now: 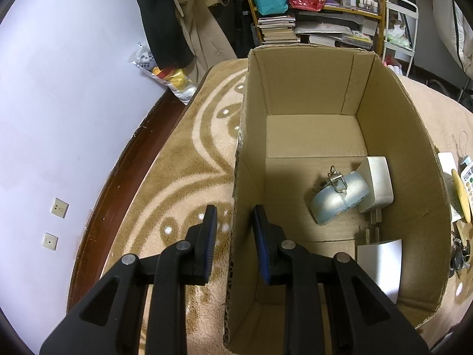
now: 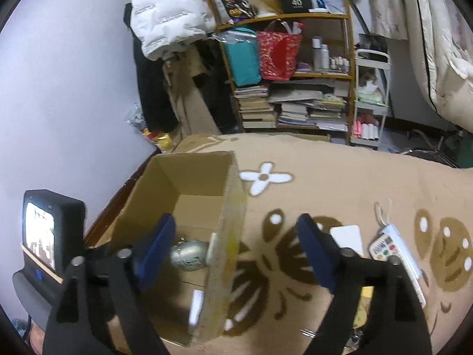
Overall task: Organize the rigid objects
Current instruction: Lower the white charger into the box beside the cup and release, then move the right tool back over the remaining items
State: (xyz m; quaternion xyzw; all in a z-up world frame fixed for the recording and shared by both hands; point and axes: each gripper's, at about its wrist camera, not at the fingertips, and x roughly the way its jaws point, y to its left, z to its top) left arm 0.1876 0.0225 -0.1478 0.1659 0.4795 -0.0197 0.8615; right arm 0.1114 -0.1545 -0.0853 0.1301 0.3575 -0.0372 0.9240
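An open cardboard box (image 1: 414, 153) stands on a tan patterned blanket (image 1: 189, 159). Inside lie a silver-blue oval item with a metal clip (image 1: 340, 199), a white plug charger (image 1: 377, 182) and a flat silvery piece (image 1: 381, 266). My left gripper (image 1: 235, 233) straddles the box's left wall, fingers slightly apart, with a gap showing on each side of the cardboard. My right gripper (image 2: 236, 239) hangs wide open and empty over the box's (image 2: 233, 236) right wall. Right of it lie a white remote (image 2: 387, 247) and a white card (image 2: 347, 236).
A shelf of books and gift bags (image 2: 283, 88) and a white trolley (image 2: 371, 97) stand beyond the blanket. The lilac wall (image 1: 59, 103) and a dark wood edge (image 1: 118, 183) run on the left. Keys (image 1: 459, 254) and a yellow disc (image 1: 462, 198) lie right of the box.
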